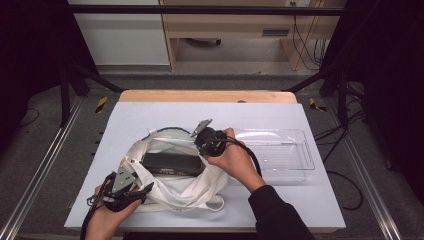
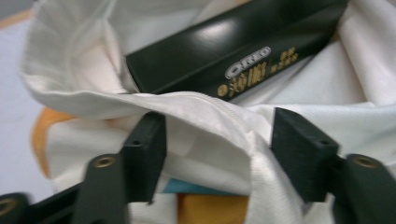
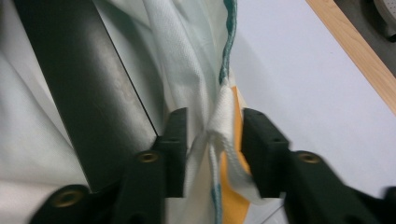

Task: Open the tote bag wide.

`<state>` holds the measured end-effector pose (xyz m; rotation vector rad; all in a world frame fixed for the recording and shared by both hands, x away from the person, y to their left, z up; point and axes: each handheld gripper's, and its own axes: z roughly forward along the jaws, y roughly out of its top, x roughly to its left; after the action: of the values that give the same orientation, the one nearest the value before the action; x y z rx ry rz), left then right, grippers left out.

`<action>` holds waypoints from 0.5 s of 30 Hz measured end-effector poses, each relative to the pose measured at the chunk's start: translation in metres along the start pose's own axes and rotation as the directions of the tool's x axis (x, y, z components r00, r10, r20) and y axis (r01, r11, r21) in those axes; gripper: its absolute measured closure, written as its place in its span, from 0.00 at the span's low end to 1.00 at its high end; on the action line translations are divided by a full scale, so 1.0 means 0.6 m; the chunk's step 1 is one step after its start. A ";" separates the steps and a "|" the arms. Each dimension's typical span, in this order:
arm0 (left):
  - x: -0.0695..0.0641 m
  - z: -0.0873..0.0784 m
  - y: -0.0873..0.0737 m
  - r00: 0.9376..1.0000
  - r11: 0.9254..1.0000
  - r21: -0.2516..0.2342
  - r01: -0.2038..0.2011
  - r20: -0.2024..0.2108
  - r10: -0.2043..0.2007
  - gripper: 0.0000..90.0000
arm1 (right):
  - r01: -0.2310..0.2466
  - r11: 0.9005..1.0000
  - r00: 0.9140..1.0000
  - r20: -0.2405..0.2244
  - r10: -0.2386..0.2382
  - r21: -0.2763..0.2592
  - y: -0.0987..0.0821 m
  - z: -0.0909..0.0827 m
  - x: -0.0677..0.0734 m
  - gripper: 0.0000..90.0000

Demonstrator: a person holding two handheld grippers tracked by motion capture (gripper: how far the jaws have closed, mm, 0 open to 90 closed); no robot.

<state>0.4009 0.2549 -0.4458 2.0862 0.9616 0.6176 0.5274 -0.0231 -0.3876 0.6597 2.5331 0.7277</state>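
While the right gripper pinched the white cloth bag's rim, the left gripper stood half-open astride the near hem and needed a firm bite before spreading the mouth around the black Oreo box.

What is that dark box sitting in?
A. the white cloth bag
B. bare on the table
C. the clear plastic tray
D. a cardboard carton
A: the box lies inside the open mouth of the white bag, with cloth all round it, while the clear tray sits apart to the right.
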 end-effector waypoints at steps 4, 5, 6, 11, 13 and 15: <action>0.005 0.008 -0.007 0.998 1.000 0.028 0.012 0.065 -0.013 0.70 | 0.013 1.000 1.000 0.005 -0.014 0.026 -0.004 0.005 -0.002 0.89; 0.005 0.010 -0.009 0.997 0.999 0.032 0.015 0.070 -0.017 0.73 | 0.015 1.000 1.000 0.013 -0.015 0.028 -0.006 0.007 -0.003 0.89; 0.006 0.011 -0.010 0.997 0.999 0.038 0.012 0.078 -0.015 0.75 | 0.015 0.999 1.000 0.017 -0.015 0.032 -0.007 0.008 -0.004 0.90; 0.015 0.011 -0.022 0.991 0.997 0.070 0.034 0.124 -0.043 0.86 | -0.007 1.000 0.999 0.041 0.006 0.027 -0.011 0.011 -0.017 0.90; 0.015 0.010 -0.024 0.990 0.996 0.077 0.039 0.133 -0.049 0.87 | -0.019 1.000 0.999 0.051 0.018 0.023 -0.012 0.010 -0.025 0.90; 0.013 0.006 -0.025 0.990 0.996 0.087 0.034 0.135 -0.045 0.88 | -0.025 1.000 0.998 0.061 0.024 0.013 -0.012 0.007 -0.033 0.90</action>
<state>0.4017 0.2663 -0.4586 2.1477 0.9630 0.4143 0.5431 -0.0377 -0.3894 0.7082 2.4806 0.6892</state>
